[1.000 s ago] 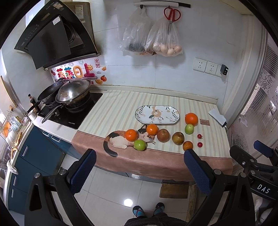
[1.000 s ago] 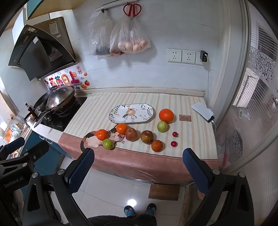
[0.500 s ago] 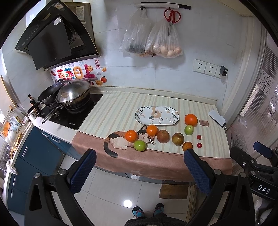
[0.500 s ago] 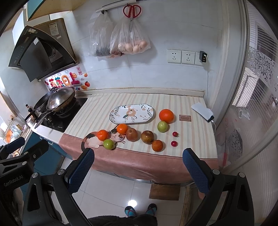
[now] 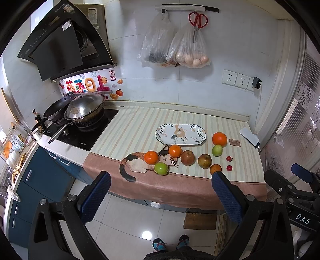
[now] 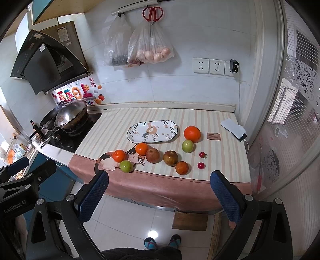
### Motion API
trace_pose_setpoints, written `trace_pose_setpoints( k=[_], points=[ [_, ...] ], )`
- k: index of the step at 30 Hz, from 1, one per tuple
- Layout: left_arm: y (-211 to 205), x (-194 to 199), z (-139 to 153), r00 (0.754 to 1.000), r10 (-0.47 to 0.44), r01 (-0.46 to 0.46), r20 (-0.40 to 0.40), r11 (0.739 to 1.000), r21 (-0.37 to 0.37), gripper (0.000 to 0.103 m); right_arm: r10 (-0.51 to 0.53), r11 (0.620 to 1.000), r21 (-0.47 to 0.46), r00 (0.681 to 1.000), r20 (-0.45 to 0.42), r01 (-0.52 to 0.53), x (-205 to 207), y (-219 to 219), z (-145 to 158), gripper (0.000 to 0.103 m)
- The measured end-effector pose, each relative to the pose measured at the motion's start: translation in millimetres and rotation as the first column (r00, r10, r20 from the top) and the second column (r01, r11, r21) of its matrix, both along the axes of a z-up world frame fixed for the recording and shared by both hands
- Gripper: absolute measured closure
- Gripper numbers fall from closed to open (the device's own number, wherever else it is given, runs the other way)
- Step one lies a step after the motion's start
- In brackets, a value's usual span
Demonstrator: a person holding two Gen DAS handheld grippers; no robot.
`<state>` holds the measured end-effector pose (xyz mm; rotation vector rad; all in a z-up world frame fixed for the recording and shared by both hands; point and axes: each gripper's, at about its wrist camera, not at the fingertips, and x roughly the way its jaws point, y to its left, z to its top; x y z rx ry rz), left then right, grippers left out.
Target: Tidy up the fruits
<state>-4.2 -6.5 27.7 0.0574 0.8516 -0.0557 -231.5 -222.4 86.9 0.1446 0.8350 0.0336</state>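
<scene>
Where striped cloth (image 6: 160, 116) covers counter: oval plate (image 6: 172, 131) (image 5: 200, 133), floral print, nothing in it. Landmark for all below: plate.

Right of plate: large orange (image 6: 192, 134) (image 5: 219, 139); green apple (image 6: 187, 146) just in front of that orange. Further right: two cherry tomatoes (image 6: 202, 155), apart from each other.

Touching plate's front rim: tangerine (image 6: 141, 148). Beside it, front of plate: two brownish-red round fruits (image 6: 153, 155) (image 6: 170, 158), then small orange (image 6: 182, 168) nearest cloth edge.

Front-left of plate: second tangerine (image 6: 119, 155) and second green apple (image 6: 126, 166), both lying on cat picture (image 6: 109, 162).

High behind plate, on wall rail: two clear bags (image 6: 152, 48), one holding pale round items, other dark contents; red scissors (image 6: 152, 14).

Far left of plate: wok (image 6: 70, 116) on hob.

Left gripper (image 5: 160, 196): jaws spread wide, nothing held, hanging over floor short of counter edge, well clear of plate. Right gripper (image 6: 158, 194): same, jaws wide apart, nothing held, level, facing counter.
</scene>
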Motion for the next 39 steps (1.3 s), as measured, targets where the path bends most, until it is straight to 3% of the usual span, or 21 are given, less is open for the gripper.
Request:
trace_pose_setpoints(
  k=[10,15,23,26,30,33,35,39],
  points=[
    [0.0,5.1,0.8,1.000,0.006,-0.006,0.012,1.000,0.007,0.000,-0.019,0.999,0.034,1.000,-0.007,0.019,5.5,3.0,1.3,0.000],
    [8.3,41.4,-0.3,1.000,0.021,-0.022,0.016,1.000,0.020,0.000,-0.063,0.994,0.083,0.998,-0.016,0.064,24.0,4.9,-12.1,0.000],
    [24.5,120.1,-58.5,0.996,-0.002,0.007,-0.089,0.998,0.056,0.000,-0.147,0.982,0.106,0.986,-0.083,0.156,79.1,-2.9,-62.4,0.000],
    [24.7,154.6,-86.5,0.987,0.000,0.008,-0.162,0.999,0.049,0.000,-0.166,0.980,0.089,0.978,-0.128,0.178,113.0,-13.6,-84.8,0.000],
    [13.8,196.8,-132.3,0.960,-0.013,0.020,-0.280,1.000,0.023,0.000,-0.192,0.973,0.089,0.962,-0.196,0.212,163.5,-43.4,-121.3,0.000],
    [-4.3,225.5,-169.5,0.922,-0.038,0.033,-0.385,0.999,-0.017,0.001,-0.190,0.967,0.116,0.947,-0.258,0.225,201.2,-72.0,-154.4,0.000],
    [-18.4,241.5,-194.5,0.891,-0.045,0.029,-0.453,0.999,-0.042,0.001,-0.185,0.964,0.130,0.934,-0.306,0.234,228.4,-89.7,-176.9,0.000],
    [-50.2,276.2,-256.1,0.788,-0.071,-0.009,-0.611,0.992,-0.127,0.005,-0.160,0.963,0.138,0.902,-0.400,0.232,281.1,-117.5,-221.4,0.000]
  ],
)
